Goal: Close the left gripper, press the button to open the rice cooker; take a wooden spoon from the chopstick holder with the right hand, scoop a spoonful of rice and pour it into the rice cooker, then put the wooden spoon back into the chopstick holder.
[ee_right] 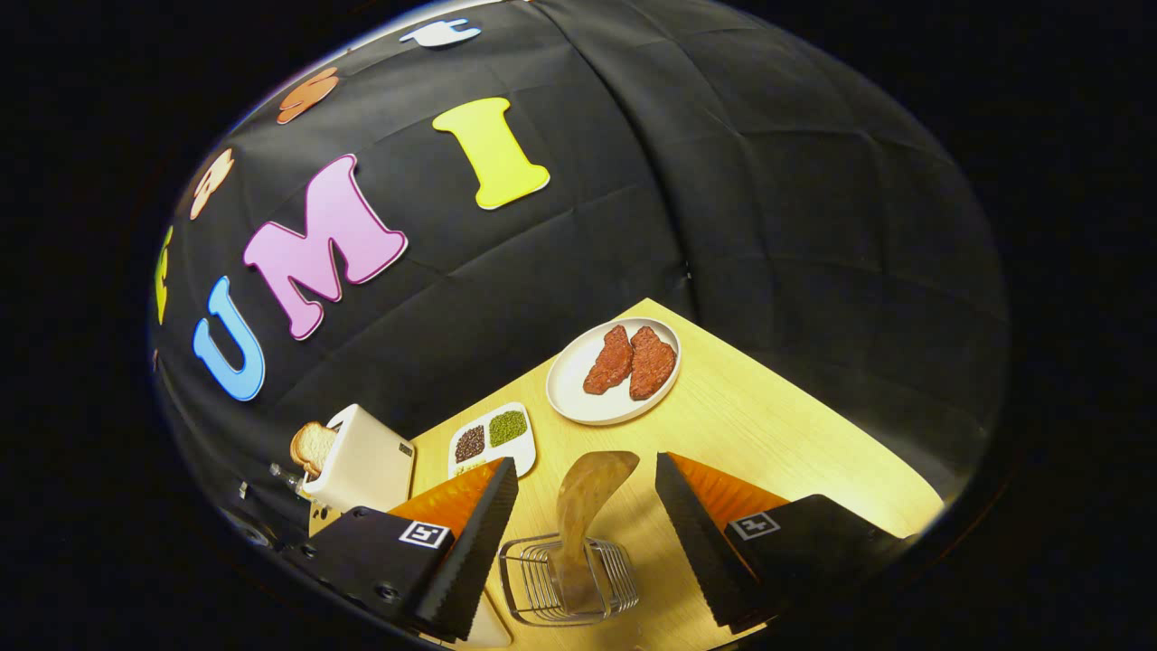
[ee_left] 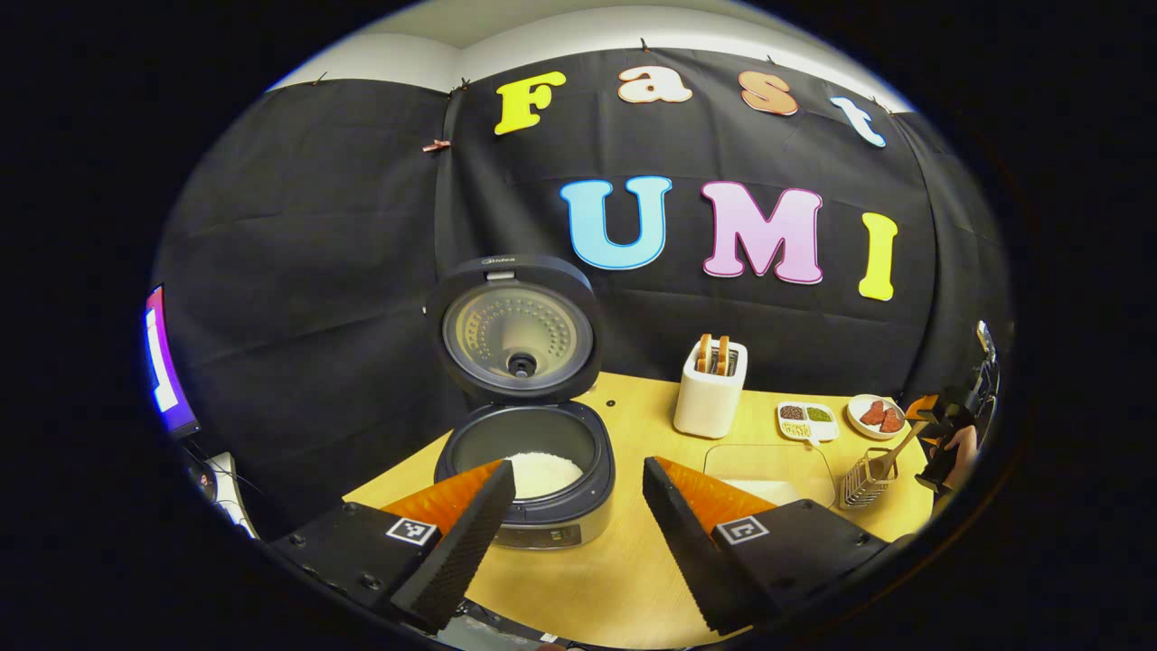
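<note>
Left gripper view: rice cooker at centre of frame, standing on the yellow desk, lid swung up and upright behind the pot, white rice heaped in the inner pot. Left gripper at the bottom of frame, jaws wide apart and holding nothing, the near edge of the cooker seen between them. To the right of centre, a white toaster with bread slices in its slots, then a small divided dish of grains and a white plate with two reddish pieces, both farther right. Clear tray lying just in front of the toaster. At the right edge of frame, wire chopstick holder with the wooden spoon leaning out of it toward a hand and the other gripper, too small and dark there to tell whether touching. Right gripper view: right gripper at the bottom of frame, jaws spread wide with nothing clamped, wooden spoon standing bowl-up between them, apart from both, its handle down inside the chopstick holder at bottom centre. Plate above centre, divided dish to its left, toaster at lower left with a bread slice poking out
</note>
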Tool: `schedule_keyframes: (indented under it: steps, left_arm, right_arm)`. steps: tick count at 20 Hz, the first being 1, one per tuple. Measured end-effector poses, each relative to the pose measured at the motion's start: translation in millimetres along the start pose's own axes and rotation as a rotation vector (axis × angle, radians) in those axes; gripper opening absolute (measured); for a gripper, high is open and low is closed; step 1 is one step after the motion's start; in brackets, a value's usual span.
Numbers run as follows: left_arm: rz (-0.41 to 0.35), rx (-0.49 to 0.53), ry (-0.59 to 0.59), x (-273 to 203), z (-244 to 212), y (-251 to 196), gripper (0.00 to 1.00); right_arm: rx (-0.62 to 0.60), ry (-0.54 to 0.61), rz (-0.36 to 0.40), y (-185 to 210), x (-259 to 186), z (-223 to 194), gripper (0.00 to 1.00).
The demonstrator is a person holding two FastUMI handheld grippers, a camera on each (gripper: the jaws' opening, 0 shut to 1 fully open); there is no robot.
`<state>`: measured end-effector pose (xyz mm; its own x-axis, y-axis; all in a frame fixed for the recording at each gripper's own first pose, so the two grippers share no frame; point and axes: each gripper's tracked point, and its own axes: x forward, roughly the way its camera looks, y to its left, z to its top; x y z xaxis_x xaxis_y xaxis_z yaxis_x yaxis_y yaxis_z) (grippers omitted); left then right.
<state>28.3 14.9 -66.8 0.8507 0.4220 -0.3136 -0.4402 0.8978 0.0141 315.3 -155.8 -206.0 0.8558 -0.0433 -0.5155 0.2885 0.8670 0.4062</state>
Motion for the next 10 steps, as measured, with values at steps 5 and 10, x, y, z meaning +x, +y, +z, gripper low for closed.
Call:
schedule_keyframes:
  steps: [5,10]
  left_arm:
    - [-0.023,0.02,0.019,1,-11,-16,0.96]
    - [-0.052,0.037,0.036,-2,-20,-31,0.96]
  right_arm:
    - [0.069,0.071,0.021,3,13,-12,0.74]
    - [0.12,0.123,0.07,15,17,-20,0.31]
